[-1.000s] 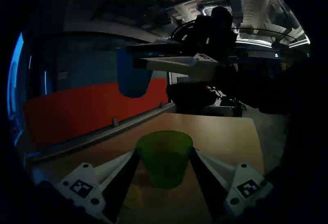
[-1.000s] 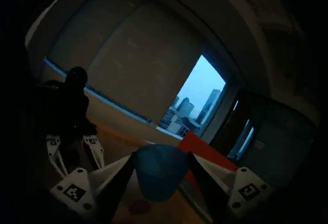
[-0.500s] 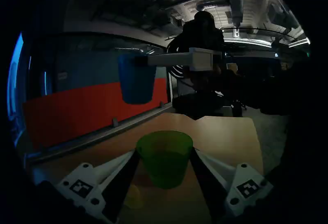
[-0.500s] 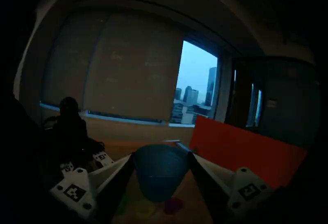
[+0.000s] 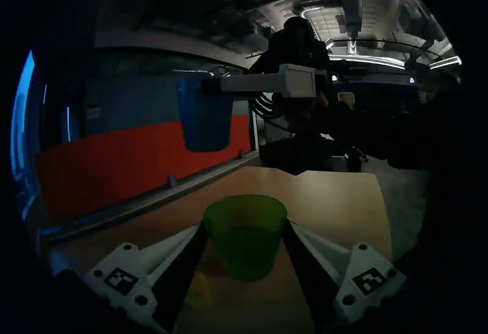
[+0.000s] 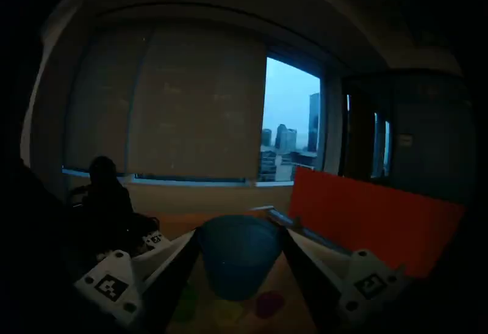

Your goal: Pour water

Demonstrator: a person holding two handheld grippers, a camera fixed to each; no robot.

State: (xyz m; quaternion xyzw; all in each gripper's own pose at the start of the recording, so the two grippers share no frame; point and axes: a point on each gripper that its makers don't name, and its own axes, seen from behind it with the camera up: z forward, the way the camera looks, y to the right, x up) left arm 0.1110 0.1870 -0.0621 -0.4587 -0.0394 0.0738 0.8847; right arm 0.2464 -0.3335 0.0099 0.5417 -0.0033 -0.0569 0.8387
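In the left gripper view my left gripper (image 5: pixel 245 254) is shut on a green cup (image 5: pixel 245 234), held upright just above the wooden table (image 5: pixel 329 199). Farther off and higher, the right gripper (image 5: pixel 210 90) holds a blue cup (image 5: pixel 205 113) upright in the air, with a person's dark hand behind it. In the right gripper view my right gripper (image 6: pixel 239 257) is shut on that blue cup (image 6: pixel 238 264), whose rim is level. The left gripper (image 6: pixel 149 240) with a dark hand shows low at the left.
An orange panel (image 5: pixel 122 163) and a metal rail run along the table's left edge. Small coloured cups, yellow (image 5: pixel 198 288) under my left gripper, and green, yellow and pink (image 6: pixel 268 303) under the blue cup, sit on the table. A window (image 6: pixel 290 132) lies beyond.
The blue cup has swung from tilted back to upright over the second. In the last half second it rose a little and held level. The green cup has not moved.
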